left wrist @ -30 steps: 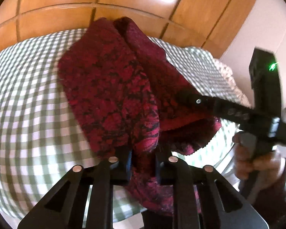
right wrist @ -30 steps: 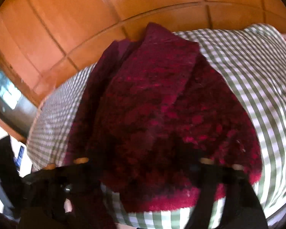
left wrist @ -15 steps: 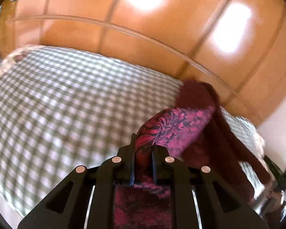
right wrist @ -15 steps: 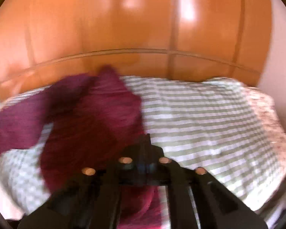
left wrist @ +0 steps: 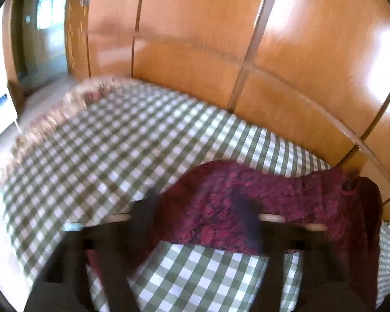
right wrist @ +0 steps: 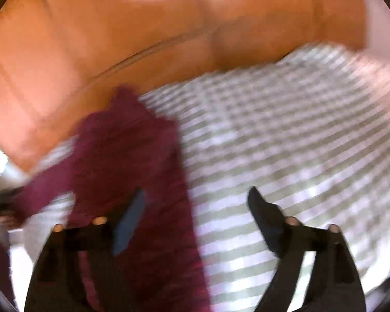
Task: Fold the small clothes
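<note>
On green-checked bedcover (left wrist: 96,156), dark red garment (left wrist: 247,197), spread flat.

Two wrist fisheyes, both tilted down over one checked bed.

Left wrist view: looks forward and down along the opening left gripper (left wrist: 195,215), close above the green-checked sheet (left wrist: 111,150), facing the glossy wooden wardrobe (left wrist: 195,39), with a doorway at far left. Dark red garment (left wrist: 247,195) lies just past the fingers, across the lower right. Right wrist view: same downward slant, behind the opening right gripper (right wrist: 195,200), close over the sheet (right wrist: 286,135), heavily blurred, facing the wardrobe (right wrist: 143,39). Shared by both: sheet, wardrobe panels and garment (right wrist: 132,156), seen low and left here.
</note>
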`<action>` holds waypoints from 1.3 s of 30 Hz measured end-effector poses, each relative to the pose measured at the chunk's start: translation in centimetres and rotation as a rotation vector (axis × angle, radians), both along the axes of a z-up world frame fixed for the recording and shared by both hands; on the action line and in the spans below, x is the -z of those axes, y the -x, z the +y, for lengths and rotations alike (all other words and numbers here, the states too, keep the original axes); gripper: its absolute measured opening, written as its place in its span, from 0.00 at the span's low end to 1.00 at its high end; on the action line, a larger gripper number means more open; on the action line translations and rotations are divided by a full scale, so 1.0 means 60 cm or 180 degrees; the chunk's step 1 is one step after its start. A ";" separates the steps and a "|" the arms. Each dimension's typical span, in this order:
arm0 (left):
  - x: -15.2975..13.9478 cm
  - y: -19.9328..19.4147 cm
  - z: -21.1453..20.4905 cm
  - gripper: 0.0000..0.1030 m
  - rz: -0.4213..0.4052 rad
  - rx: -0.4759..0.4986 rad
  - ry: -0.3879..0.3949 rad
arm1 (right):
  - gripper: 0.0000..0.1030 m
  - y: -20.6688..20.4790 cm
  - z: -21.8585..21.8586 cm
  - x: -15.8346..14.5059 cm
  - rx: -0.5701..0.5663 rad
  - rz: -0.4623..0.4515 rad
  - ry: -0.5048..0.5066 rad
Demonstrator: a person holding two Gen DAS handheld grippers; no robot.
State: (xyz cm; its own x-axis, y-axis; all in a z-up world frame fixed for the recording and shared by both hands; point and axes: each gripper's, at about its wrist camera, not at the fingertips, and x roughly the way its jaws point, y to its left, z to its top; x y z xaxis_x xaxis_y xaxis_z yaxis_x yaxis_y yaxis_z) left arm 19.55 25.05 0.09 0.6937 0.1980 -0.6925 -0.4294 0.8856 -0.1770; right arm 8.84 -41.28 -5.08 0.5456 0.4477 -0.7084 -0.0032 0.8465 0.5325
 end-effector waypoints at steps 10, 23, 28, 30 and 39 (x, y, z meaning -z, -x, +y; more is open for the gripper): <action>0.072 0.084 -0.156 0.82 0.0179 0.1079 0.0530 | 0.21 0.004 0.122 0.039 -0.0897 0.0253 -0.0442; 0.172 0.127 -0.337 0.82 0.0549 0.2098 0.1752 | 0.19 -0.105 0.023 -0.041 0.0382 -0.0679 0.3575; 0.185 0.121 -0.371 0.82 0.0516 0.2077 0.2027 | 0.80 -0.115 -0.051 -0.006 0.0757 -0.0285 0.2813; 0.185 0.118 -0.384 0.79 0.0507 0.2112 0.2049 | 0.81 -0.083 -0.075 -0.012 0.0848 -0.0233 0.2397; 0.200 0.095 -0.436 0.42 0.0636 0.2284 0.2151 | 0.72 0.085 -0.018 0.061 0.0245 0.0289 0.0256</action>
